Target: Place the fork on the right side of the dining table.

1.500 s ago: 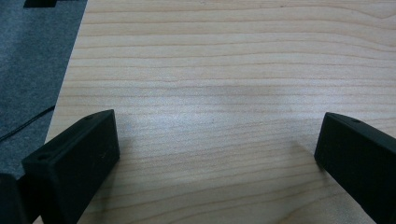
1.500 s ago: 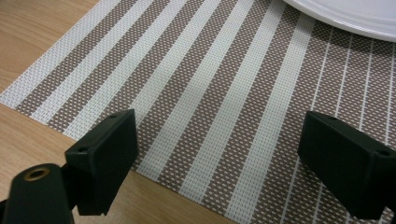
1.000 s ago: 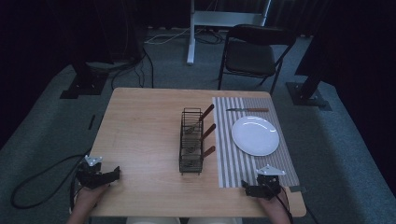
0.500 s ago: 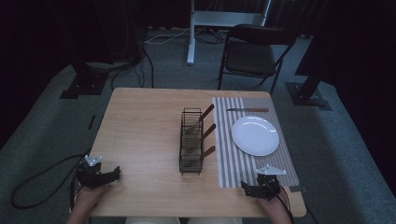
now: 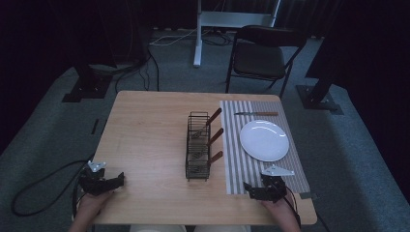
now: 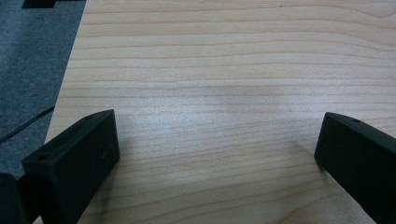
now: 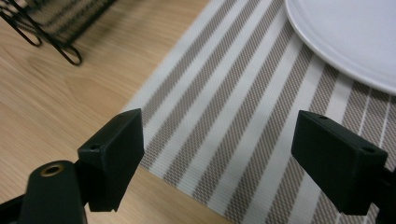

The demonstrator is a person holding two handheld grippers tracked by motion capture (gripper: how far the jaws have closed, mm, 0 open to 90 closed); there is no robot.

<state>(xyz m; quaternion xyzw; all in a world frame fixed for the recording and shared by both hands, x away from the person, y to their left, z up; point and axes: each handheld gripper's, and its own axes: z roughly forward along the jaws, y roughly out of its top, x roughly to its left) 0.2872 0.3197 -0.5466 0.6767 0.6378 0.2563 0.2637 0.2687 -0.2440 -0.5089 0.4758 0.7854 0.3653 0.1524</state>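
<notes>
A black wire rack [image 5: 197,146] stands mid-table with three wooden-handled utensils [image 5: 215,137] leaning out of it. To its right lies a striped placemat [image 5: 241,159] bearing a white plate [image 5: 264,140] and a knife [image 5: 256,114] behind the plate. My left gripper [image 5: 116,180] rests at the table's near left corner, open over bare wood [image 6: 210,107]. My right gripper [image 5: 249,189] sits at the near right, open above the placemat's [image 7: 233,121] front edge. The plate's rim [image 7: 345,42] and the rack's foot [image 7: 56,32] show ahead of its jaws.
The wooden table [image 5: 150,140] stands on grey carpet. A dark folding chair [image 5: 261,58] is behind it, with a white stand [image 5: 198,29] and black equipment bases [image 5: 82,89] around. A cable [image 5: 34,188] trails on the floor at the left.
</notes>
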